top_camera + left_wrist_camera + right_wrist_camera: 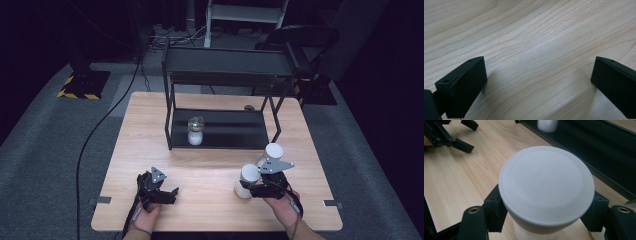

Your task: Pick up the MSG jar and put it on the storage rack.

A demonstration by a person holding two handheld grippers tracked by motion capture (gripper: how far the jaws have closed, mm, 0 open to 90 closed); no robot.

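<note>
Pick-up step in hand: right gripper [251,189] is clamped on a white jar [546,188] standing near the table's [210,175] front right. Left gripper [170,194] rests wide, holding nothing. Next move likely requires a steady lift toward the black shelf [220,129].

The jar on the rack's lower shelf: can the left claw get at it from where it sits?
Probably yes. The left claw is open and empty, bare table lies ahead, and the jar stands at the shelf's open front.
</note>
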